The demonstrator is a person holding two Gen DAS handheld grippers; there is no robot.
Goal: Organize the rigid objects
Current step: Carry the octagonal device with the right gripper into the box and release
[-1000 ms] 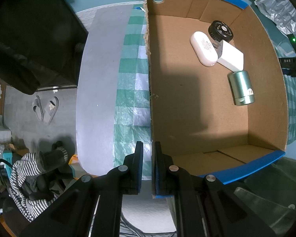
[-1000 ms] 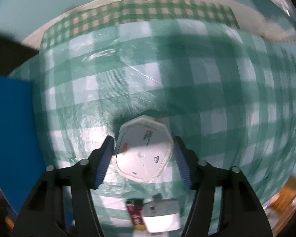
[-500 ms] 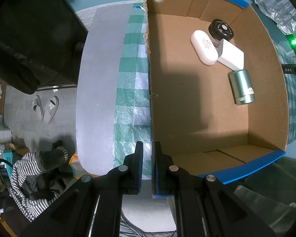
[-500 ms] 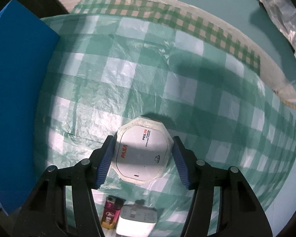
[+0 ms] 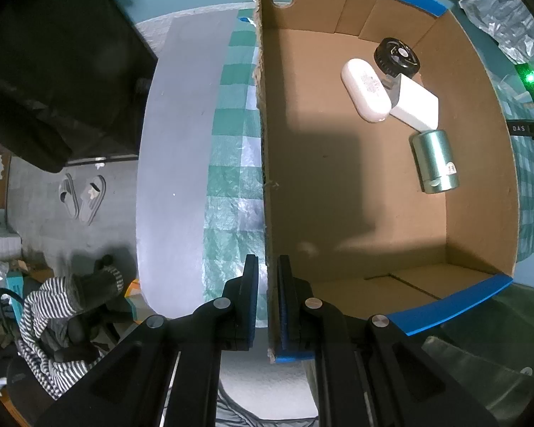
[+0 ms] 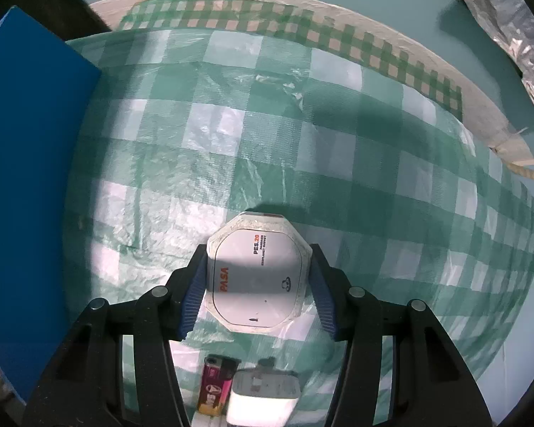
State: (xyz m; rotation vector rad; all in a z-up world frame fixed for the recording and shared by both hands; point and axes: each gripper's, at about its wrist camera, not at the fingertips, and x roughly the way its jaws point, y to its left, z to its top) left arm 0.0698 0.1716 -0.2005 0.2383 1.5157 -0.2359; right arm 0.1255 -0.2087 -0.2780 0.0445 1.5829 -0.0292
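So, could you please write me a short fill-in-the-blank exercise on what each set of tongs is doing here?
1. The left tongs are clamped on the wall of the cardboard ___.
2. The right tongs have just been closing around the white ___ case.
3. The green cylinder lies ___ the box.

Missing words: box; octagonal; inside

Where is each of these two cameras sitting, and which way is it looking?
Left wrist: on the left gripper, looking straight down; its fingers pinch the wall of the box.
Right wrist: on the right gripper, looking down at the cloth; its fingers, just closing, flank a white octagonal case.
Shared: the box's blue outside and the checked cloth.
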